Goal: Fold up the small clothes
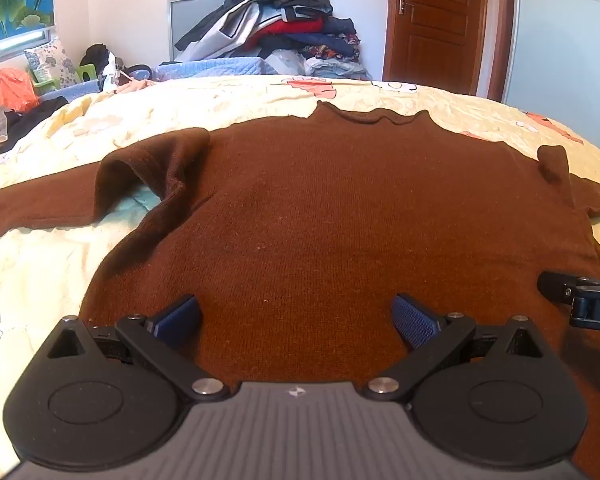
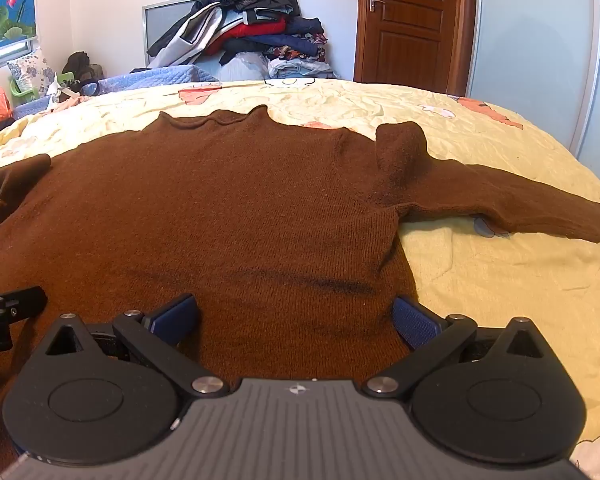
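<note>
A brown knit sweater (image 1: 320, 208) lies flat on the yellow bedspread (image 1: 40, 272), collar away from me, sleeves stretched out to both sides. It also shows in the right wrist view (image 2: 228, 200). My left gripper (image 1: 296, 320) is open and empty over the sweater's lower left part. My right gripper (image 2: 296, 320) is open and empty over the lower right part, near the side edge. Each gripper's tip shows at the edge of the other's view: the right one (image 1: 580, 296), the left one (image 2: 8, 312). The hem is hidden under the grippers.
A heap of clothes (image 1: 276, 20) is piled against the far wall behind the bed. A wooden door (image 1: 432, 20) stands at the back right. Bags and cushions (image 1: 32, 76) lie at the far left. The bedspread (image 2: 500, 280) extends right of the sweater.
</note>
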Motion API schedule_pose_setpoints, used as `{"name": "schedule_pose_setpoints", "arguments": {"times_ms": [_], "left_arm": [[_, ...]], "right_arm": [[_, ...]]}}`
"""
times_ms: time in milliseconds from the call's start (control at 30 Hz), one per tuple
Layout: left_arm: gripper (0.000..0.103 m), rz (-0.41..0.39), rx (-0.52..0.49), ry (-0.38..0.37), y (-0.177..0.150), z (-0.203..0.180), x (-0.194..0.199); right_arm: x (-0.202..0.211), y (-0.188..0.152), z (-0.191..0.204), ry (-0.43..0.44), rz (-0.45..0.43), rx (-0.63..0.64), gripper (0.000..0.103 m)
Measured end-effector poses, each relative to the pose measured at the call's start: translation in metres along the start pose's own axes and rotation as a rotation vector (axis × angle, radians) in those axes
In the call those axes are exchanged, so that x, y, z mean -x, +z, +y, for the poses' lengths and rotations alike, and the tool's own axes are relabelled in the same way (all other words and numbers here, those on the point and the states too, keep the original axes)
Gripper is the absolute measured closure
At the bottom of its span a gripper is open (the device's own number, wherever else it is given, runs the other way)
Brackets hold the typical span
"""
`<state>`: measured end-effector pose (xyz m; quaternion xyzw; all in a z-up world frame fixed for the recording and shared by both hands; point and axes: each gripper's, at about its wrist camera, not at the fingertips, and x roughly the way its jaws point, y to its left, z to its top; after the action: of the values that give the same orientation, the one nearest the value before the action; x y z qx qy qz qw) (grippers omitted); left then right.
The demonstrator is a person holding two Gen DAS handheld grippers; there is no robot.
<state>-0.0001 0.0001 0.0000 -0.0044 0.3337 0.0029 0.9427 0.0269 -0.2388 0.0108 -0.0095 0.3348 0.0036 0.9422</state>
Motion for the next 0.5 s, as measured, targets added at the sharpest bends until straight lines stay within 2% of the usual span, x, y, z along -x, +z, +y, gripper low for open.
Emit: {"name": "schedule_pose_setpoints", "arguments": {"times_ms": [500], "left_arm": [[0.000,0.000,-0.003,0.003,-0.0001,-0.0002,-0.0001]], "right_arm": [[0.0004,-0.0002,-0.0002,0.000,-0.001,0.000,0.000]]}}
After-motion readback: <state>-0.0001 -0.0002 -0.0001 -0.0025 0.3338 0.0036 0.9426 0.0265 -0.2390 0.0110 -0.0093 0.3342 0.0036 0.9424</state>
